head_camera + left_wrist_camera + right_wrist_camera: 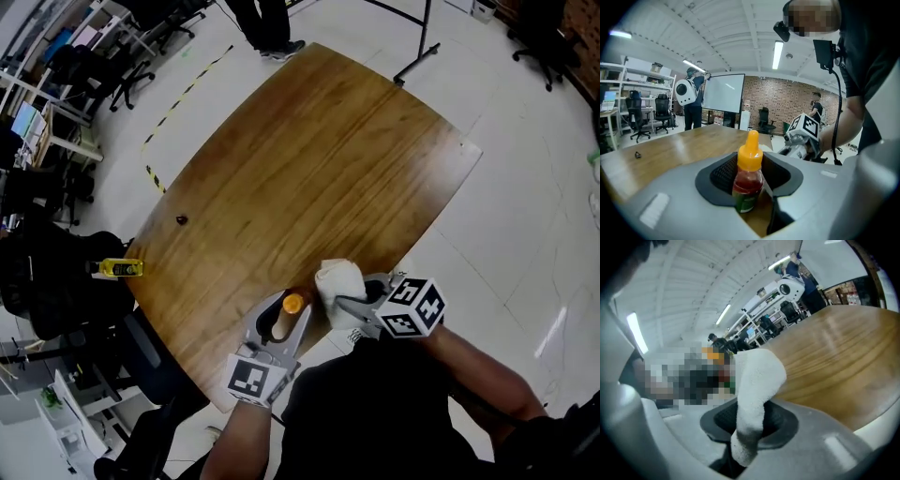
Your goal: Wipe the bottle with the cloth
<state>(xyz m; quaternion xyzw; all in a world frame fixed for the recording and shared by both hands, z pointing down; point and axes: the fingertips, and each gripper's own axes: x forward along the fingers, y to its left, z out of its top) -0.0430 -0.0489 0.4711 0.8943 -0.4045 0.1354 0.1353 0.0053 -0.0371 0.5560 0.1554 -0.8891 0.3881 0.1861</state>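
White terry cloth (757, 390) fills the right gripper (352, 305): its jaws are clenched on the lower end of the bunched cloth, and the rest rises out of them as a rounded wad. In the head view the wad sits just beside the bottle (292, 305), at the bottle's 2 o'clock. Whether the two touch cannot be told.

The left gripper (287, 317) grasps the bottle. The bottle stands upright between the dark ribbed pads, which close on its sides. It is a small one with an orange dropper cap, red contents and a green label low on its body. The left gripper holds it at the near edge of the wooden table (328, 169), at about 6 o'clock on the tabletop, and the right gripper comes in from the bottle's 3 o'clock.

Farther out on the wood, at about 9 o'clock, lies a small dark object (182, 220), well apart from both grippers. Off the table at the same side, a yellow bottle (122, 268) lies on a dark surface.

Beyond the far end, at 12 o'clock, a person's legs (267, 28) stand on the pale floor. Yellow-and-black floor tape (178, 103) runs at 10 o'clock, with office chairs (131, 80) past it.
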